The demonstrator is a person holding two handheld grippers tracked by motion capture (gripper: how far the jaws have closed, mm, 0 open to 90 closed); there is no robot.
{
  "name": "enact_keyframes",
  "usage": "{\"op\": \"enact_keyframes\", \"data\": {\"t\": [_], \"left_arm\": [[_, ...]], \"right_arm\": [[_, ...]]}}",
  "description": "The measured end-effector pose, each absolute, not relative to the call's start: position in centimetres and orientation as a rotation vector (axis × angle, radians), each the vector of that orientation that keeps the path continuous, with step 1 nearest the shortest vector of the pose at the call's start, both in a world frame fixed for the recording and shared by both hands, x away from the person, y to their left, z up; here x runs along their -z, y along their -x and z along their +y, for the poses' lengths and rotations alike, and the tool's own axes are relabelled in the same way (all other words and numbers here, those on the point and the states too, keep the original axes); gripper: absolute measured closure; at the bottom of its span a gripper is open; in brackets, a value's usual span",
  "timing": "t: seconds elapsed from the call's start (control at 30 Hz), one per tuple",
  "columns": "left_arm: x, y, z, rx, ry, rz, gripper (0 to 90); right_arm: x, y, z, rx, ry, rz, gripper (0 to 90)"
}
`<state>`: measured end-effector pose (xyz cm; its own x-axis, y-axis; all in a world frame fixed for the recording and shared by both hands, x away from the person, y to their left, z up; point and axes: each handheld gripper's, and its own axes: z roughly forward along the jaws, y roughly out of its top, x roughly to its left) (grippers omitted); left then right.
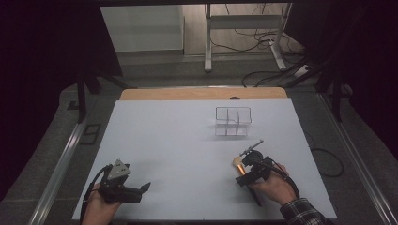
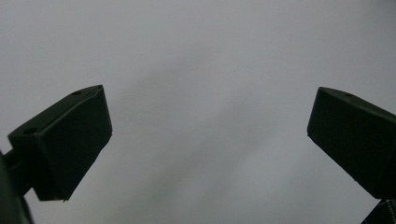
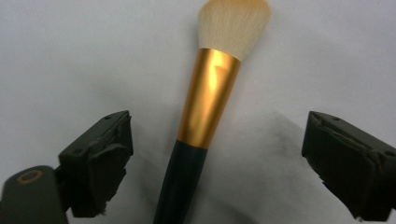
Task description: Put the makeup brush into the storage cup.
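A pale grey table [image 1: 178, 154] fills the middle of the frame, with dark floor, cables and a metal stand behind. A clear organizer [image 1: 233, 121] sits right of centre. At lower right, the right claw [image 1: 247, 165] gapes wide over the makeup brush [image 3: 205, 102], gripping nothing. At lower left, the left claw [image 1: 146, 187] is wide open, empty.

The makeup brush [image 3: 205, 107] has a glossy gold metal ferrule that mirrors the light, a smooth dark handle with a faint sheen, and soft, pale, fluffy bristles. The right gripper [image 3: 217, 158] has 2 matt black jaws that look like plastic, their inner faces rough and ragged at the edges, while the left gripper [image 2: 210, 140] has matt black jaws with smooth, flat faces. The counter [image 1: 178, 140] is covered by a smooth, matt, pale sheet, bare wood shows at its far edge, and the small organiser [image 1: 233, 121] on it looks like clear, glossy plastic.
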<state>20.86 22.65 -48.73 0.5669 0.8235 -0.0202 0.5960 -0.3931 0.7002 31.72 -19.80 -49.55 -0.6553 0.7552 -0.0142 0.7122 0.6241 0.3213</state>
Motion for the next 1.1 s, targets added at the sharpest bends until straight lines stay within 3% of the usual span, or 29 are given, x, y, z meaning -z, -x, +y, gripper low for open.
{"op": "enact_keyframes", "data": {"t": [0.13,0.2,0.67,0.73,0.77,0.83,0.87,1.1], "left_arm": [[48.73,-20.85,22.64,-0.437,-2.13,1.129,0.7],[48.73,-20.85,22.63,-0.437,-2.131,1.129,0.7],[48.74,-20.84,22.56,-0.437,-2.136,1.125,0.7],[48.74,-20.83,22.56,-0.436,-2.137,1.124,0.8],[48.75,-20.83,22.55,-0.437,-2.138,1.123,0.8],[48.75,-20.83,22.55,-0.437,-2.139,1.122,0.8],[48.74,-20.82,22.56,-0.438,-2.138,1.122,0.8],[48.74,-20.8,22.56,-0.438,-2.139,1.121,0.8]], "right_arm": [[49.61,-31.77,-19.81,-0.433,-1.228,2.696,14.9],[49.66,-31.85,-19.86,-0.433,-1.239,2.713,22.8],[49.52,-31.85,-19.66,-0.391,-1.2,2.758,48.2],[49.48,-31.77,-19.57,-0.373,-1.182,2.759,53.4],[49.4,-31.67,-19.48,-0.347,-1.159,2.761,63.3],[49.38,-31.61,-19.41,-0.343,-1.158,2.764,67.6],[49.33,-31.5,-19.3,-0.33,-1.133,2.773,74.2],[49.28,-31.51,-19.36,-0.331,-1.158,2.771,74.5]]}}
